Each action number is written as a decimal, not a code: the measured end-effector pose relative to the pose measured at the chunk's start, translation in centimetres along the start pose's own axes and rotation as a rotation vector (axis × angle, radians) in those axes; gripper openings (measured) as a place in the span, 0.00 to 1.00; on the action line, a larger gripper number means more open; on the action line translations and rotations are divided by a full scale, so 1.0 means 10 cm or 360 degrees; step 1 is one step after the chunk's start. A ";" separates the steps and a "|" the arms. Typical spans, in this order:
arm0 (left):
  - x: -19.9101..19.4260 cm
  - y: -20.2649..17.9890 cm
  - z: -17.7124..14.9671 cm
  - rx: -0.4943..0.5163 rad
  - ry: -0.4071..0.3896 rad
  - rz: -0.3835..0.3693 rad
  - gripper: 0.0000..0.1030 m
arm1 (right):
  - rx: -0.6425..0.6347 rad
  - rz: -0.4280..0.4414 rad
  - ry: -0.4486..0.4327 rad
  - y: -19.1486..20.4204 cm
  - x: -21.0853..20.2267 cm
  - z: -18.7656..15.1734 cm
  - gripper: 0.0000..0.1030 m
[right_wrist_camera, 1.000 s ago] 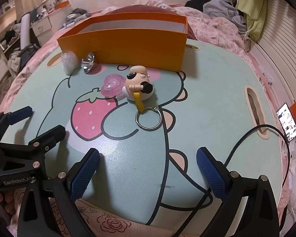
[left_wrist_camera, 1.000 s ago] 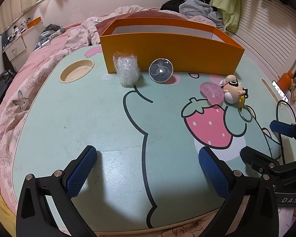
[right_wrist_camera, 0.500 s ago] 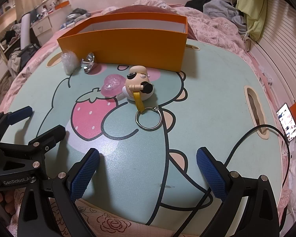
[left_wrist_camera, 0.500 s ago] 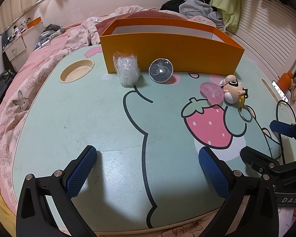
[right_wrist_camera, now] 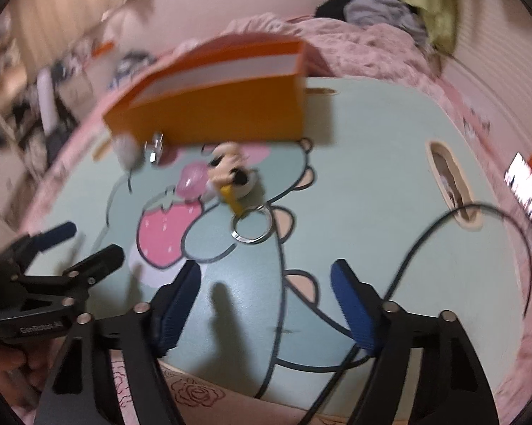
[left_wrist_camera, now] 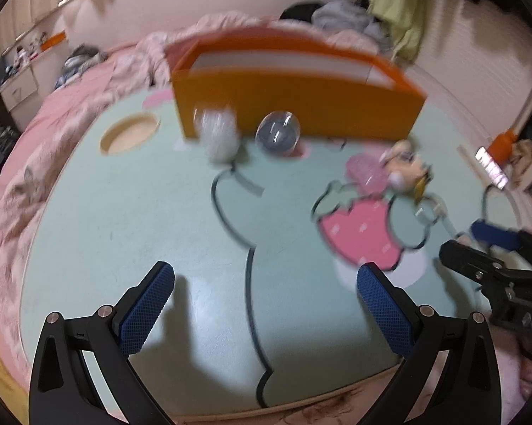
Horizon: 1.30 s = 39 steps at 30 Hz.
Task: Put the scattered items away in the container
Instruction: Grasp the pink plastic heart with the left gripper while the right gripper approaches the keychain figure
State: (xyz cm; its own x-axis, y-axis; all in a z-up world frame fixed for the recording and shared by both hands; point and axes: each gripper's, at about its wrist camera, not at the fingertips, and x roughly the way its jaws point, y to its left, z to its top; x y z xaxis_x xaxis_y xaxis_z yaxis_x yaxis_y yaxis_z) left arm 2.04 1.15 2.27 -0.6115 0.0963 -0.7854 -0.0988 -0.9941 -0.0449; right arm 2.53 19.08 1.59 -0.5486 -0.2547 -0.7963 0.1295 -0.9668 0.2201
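Note:
An orange open box (left_wrist_camera: 301, 102) (right_wrist_camera: 209, 109) stands at the far side of the mint cartoon table (left_wrist_camera: 159, 219). In front of it lie a crumpled clear bag (left_wrist_camera: 218, 136), a clear ball (left_wrist_camera: 278, 134), a pink jelly piece (left_wrist_camera: 367, 173) (right_wrist_camera: 193, 180) and a cartoon-head keychain (left_wrist_camera: 406, 170) (right_wrist_camera: 230, 173) with a metal ring (right_wrist_camera: 251, 225). My left gripper (left_wrist_camera: 266, 279) is open over bare table near the front edge. My right gripper (right_wrist_camera: 266, 287) has nothing between its fingers and its jaws are closing; the keychain lies ahead of it.
A black cable (right_wrist_camera: 443, 233) loops over the table's right side near a slot (right_wrist_camera: 450, 180). A round cup hole (left_wrist_camera: 129, 136) sits at the far left. A lit phone (right_wrist_camera: 526, 189) and pink bedding (right_wrist_camera: 372, 56) lie beyond the table's edge. Both views are blurred by motion.
The right gripper's jaws have narrowed and its view has rolled and shifted, with blur. The left view has shifted slightly and blurred. The items on the table lie where they were.

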 end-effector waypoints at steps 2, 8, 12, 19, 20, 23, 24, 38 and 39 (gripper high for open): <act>-0.09 -0.05 0.11 0.0038 -0.0103 -0.0025 1.00 | 0.0098 0.0052 -0.0038 -0.12 -0.05 0.00 0.56; 0.09 -0.31 0.41 0.0072 -0.0062 -0.0227 0.80 | 0.0195 0.0121 -0.0075 -0.23 -0.10 0.04 0.53; 0.28 -0.66 0.51 0.0159 0.0022 -0.0205 0.73 | 0.0204 0.0132 -0.0080 -0.23 -0.12 0.04 0.53; 0.48 -0.85 0.63 0.0208 0.0083 -0.0094 0.61 | 0.0215 0.0151 -0.0068 -0.25 -0.11 0.00 0.53; 0.49 -0.85 0.65 0.0219 0.0083 -0.0096 0.61 | 0.0217 0.0153 -0.0068 -0.25 -0.11 0.00 0.53; 0.55 -0.86 0.69 0.0244 0.0106 -0.0150 0.60 | 0.0218 0.0156 -0.0064 -0.26 -0.11 -0.01 0.53; 0.58 -0.86 0.70 0.0259 0.0123 -0.0168 0.60 | 0.0216 0.0157 -0.0062 -0.26 -0.11 -0.01 0.53; 0.26 -0.42 0.51 0.0144 -0.0021 -0.0320 0.39 | 0.0123 0.0083 -0.0098 -0.16 -0.12 0.16 0.53; 0.16 -0.36 0.49 0.0123 -0.0049 -0.0328 0.39 | 0.0074 0.0027 -0.0085 -0.10 -0.09 0.21 0.53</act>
State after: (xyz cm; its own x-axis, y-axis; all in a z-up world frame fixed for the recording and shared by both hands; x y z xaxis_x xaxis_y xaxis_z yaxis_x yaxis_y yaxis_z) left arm -2.39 5.15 4.21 -0.5958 0.2998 -0.7451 -0.2834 -0.9465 -0.1543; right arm 1.13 20.33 3.31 -0.5902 -0.2686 -0.7613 0.1013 -0.9602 0.2603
